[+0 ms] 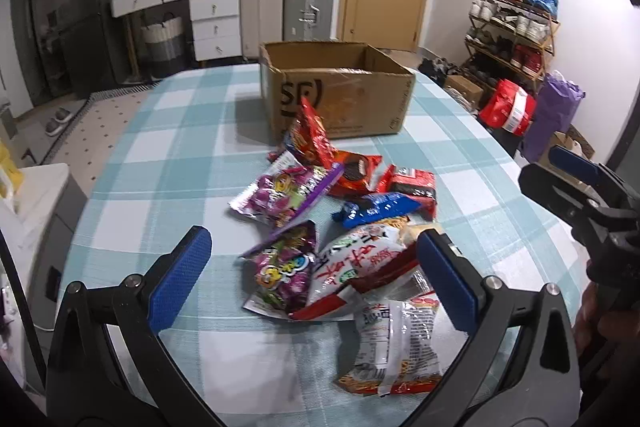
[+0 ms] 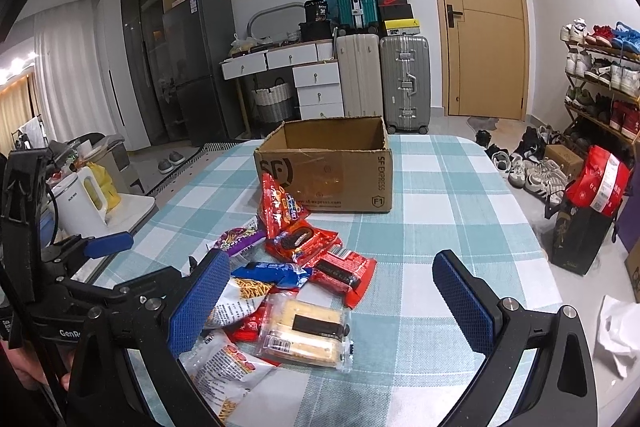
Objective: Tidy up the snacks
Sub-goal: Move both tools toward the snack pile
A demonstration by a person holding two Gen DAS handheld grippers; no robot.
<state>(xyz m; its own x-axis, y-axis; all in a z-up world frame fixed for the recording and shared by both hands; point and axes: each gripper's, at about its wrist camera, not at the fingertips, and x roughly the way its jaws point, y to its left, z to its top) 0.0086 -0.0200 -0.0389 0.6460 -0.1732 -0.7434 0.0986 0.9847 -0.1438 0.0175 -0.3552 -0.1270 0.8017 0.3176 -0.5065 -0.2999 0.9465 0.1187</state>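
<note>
A pile of snack packets lies on the checked tablecloth [image 1: 160,147] in front of an open, empty cardboard box [image 1: 336,91] [image 2: 326,167]. The pile holds purple candy bags [image 1: 286,271], a red-and-white bag [image 1: 356,267], a blue packet [image 1: 380,207] [image 2: 272,273], red biscuit packs [image 2: 304,239] and a clear cracker pack [image 2: 304,331]. My left gripper [image 1: 316,275] hovers open over the near packets, holding nothing. My right gripper [image 2: 332,299] stands open above the cracker pack, empty; it also shows at the right edge of the left wrist view [image 1: 580,187].
The table's right edge drops to a floor with shoes [image 2: 532,167], a shoe rack [image 1: 516,23] and red and dark bags [image 2: 592,203]. A kettle [image 2: 84,199] stands on a side unit at the left. Suitcases [image 2: 384,75], drawers and a door are behind.
</note>
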